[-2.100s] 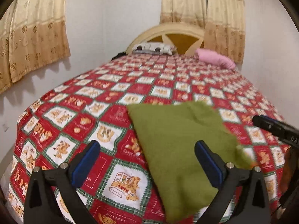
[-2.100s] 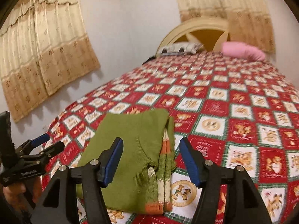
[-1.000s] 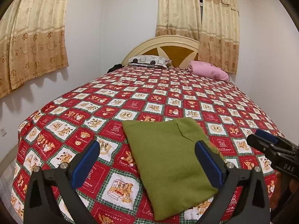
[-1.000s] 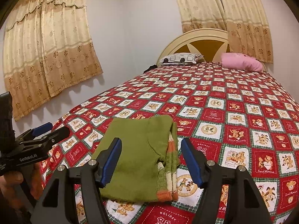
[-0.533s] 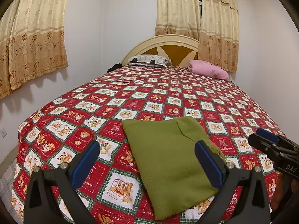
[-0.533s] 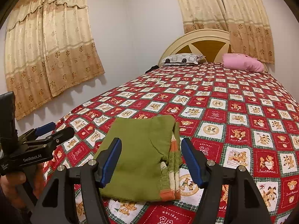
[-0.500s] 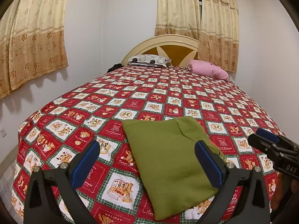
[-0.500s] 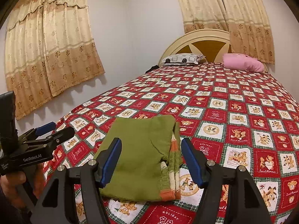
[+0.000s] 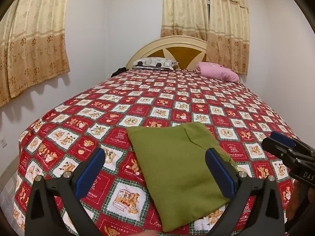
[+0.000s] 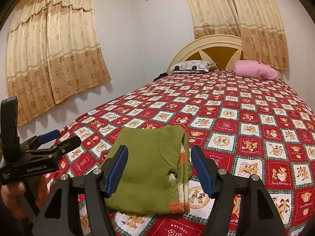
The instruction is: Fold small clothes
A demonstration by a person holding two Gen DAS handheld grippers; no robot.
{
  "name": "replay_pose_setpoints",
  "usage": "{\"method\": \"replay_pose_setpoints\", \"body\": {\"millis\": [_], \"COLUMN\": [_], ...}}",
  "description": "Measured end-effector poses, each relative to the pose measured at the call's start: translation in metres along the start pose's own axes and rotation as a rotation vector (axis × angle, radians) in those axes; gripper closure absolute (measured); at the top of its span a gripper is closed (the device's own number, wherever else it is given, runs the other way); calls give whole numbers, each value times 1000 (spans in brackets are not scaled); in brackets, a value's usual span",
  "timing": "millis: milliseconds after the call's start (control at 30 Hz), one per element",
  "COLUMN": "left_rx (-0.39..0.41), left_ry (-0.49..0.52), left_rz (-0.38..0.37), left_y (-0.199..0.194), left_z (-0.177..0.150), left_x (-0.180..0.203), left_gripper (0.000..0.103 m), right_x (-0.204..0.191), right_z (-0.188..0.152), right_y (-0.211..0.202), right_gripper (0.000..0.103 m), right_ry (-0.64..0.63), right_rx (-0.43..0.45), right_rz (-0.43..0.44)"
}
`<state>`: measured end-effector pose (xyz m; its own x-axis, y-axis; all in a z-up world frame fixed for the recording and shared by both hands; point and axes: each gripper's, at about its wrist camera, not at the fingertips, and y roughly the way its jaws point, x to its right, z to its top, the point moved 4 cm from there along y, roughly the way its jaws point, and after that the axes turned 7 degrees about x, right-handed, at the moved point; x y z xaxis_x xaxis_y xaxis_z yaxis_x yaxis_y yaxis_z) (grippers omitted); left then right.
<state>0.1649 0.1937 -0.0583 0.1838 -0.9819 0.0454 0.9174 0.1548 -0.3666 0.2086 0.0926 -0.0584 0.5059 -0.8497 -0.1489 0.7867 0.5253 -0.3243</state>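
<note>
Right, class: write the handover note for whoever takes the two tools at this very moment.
Left tool: open, empty, raised above the bed.
Right tool: open, empty, also off the cloth.
Green sweater: folded into a compact rectangle near the foot of the bedspread, striped cuffs tucked along its right edge.
Done: folding looks complete.
Left: no other garment is in view; perhaps tidy the cuffs.

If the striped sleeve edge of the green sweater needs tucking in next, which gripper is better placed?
Probably the right. The right gripper hangs open above the green sweater, with the striped cuffs between its fingers. The left gripper, also open, faces the plain side; the cuffs are hidden from its view.
</note>
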Motion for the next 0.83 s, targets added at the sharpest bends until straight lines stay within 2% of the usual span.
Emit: {"method": "replay_pose_setpoints", "body": {"millis": [400,833], "left_rx": [-3,-5], "left_ry": [2,9], "left_rz": [25,58], "left_y": [5,8], "left_z": [1,-3], "left_x": [-9,-13], "left_gripper": [0,0], "right_x": [-7,-10], "right_z": [4,-2], "right_y": [-3,2], "right_gripper": [36,36], "right_ry": [-34,-44], "right_rx": [23,-2], "right_rz": [13,31]}}
